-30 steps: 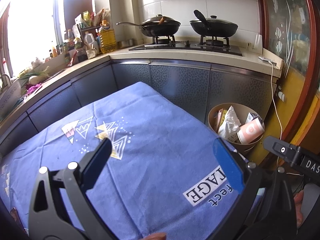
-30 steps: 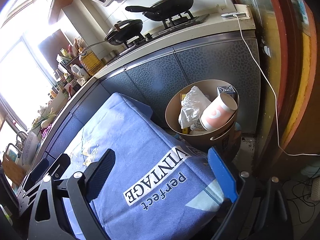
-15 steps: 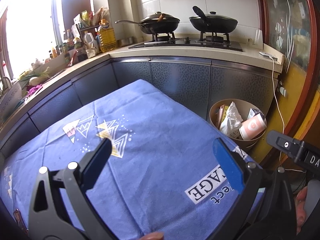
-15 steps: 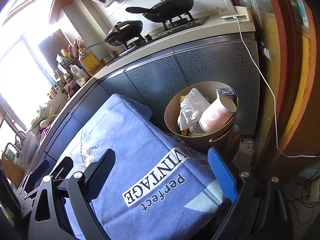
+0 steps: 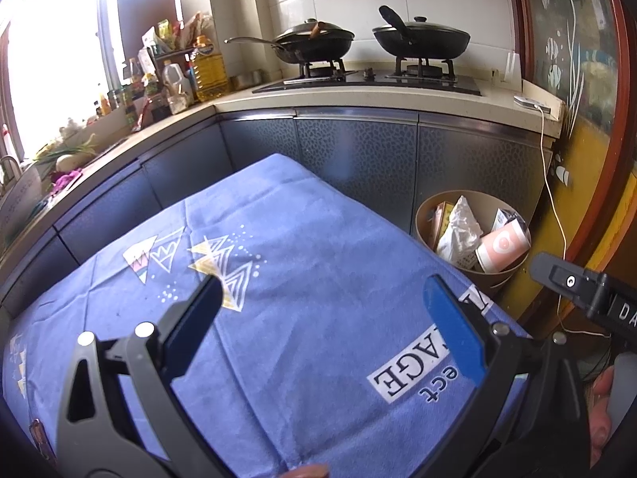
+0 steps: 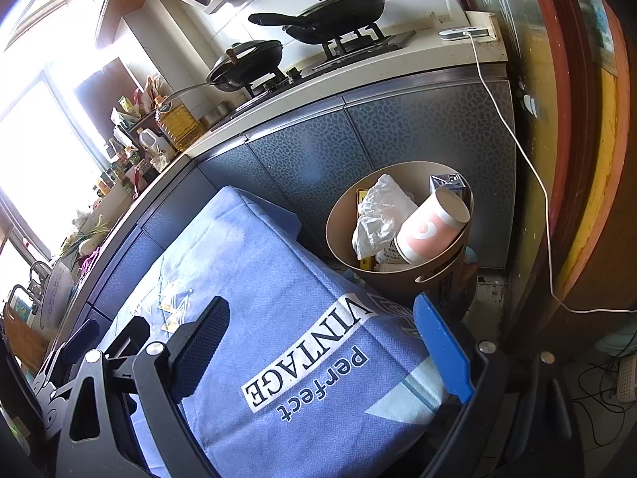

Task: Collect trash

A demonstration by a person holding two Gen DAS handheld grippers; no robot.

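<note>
Both our jaws hang released over the blue-clothed table (image 5: 302, 247); trash — pink paper cup (image 6: 432, 227), crumpled white bag (image 6: 378, 215) — sits in the tan round bin (image 6: 342, 247), forward-right, nearer right gripper (image 6: 322, 342) than left gripper (image 5: 318, 318).

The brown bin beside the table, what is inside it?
Inside the brown bin: a pink paper cup on its side, crumpled white plastic, and small cartons. Anything underneath is hidden.
</note>
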